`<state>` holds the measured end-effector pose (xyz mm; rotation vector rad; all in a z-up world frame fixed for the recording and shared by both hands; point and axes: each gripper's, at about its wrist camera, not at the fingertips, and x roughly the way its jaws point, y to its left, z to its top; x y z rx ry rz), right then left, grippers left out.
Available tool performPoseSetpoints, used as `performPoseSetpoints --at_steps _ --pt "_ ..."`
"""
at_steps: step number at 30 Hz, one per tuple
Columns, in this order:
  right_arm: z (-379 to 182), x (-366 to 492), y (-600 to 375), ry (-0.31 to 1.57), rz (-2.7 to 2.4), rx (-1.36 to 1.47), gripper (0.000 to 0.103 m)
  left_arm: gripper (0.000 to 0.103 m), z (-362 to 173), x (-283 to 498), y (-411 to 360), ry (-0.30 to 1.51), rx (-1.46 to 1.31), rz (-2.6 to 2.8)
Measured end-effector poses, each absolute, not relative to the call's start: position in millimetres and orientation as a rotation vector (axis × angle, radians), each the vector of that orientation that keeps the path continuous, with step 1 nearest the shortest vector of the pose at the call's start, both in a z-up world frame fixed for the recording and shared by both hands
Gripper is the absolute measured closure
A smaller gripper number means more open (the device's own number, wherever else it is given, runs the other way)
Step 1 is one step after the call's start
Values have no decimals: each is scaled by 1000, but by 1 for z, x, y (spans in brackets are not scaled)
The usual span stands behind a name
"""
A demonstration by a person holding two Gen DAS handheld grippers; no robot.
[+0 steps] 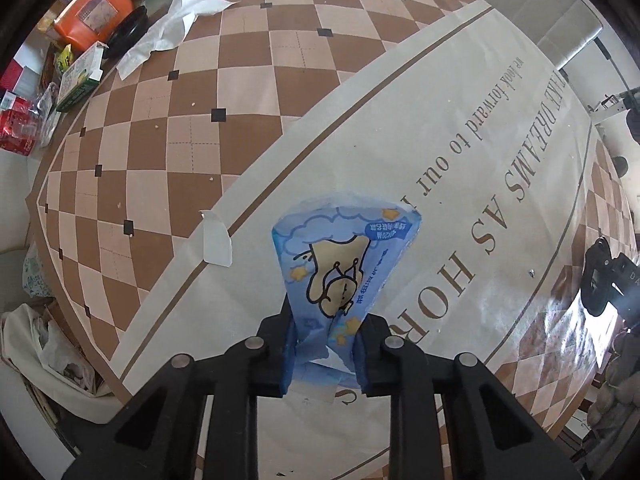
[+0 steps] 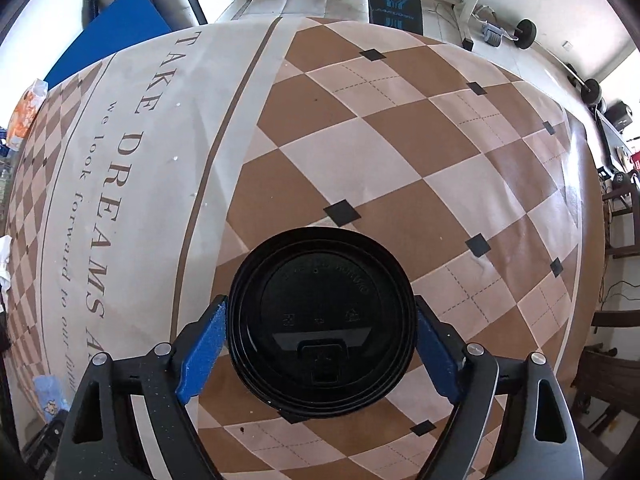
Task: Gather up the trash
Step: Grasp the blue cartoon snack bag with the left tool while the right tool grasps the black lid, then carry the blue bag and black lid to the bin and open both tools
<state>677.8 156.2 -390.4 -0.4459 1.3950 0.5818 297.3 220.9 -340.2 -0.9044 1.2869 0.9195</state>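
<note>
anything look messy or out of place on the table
Yes: a crumpled white tissue sprawls near the far clutter, a torn paper scrap lies curled by the brown stripe, and small crumbs dot the checkered tablecloth.

A table [image 1: 248, 92] under a brown-and-cream checked cloth with a lettered cream band; beside the band's brown stripe lies a white paper scrap [image 1: 217, 242]; well beyond it, crumpled white tissue [image 1: 168, 28], a green carton [image 1: 78, 76] and an orange box [image 1: 94, 10].

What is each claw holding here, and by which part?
The left claw pinches the blue wrapper at its narrow, crumpled lower end. The right claw grips the black cup lid by opposite sides of its rim.
</note>
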Motion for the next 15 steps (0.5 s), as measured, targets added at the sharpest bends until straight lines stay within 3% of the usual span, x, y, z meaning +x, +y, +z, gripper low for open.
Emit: performPoseSetpoints --at_steps 8,15 --pt "-344 620 118 1376 667 -356 15 85 -287 267 182 1194 -832 857" --pt "-284 500 66 1333 757 -297 15 85 -259 193 135 1117 -760 762"
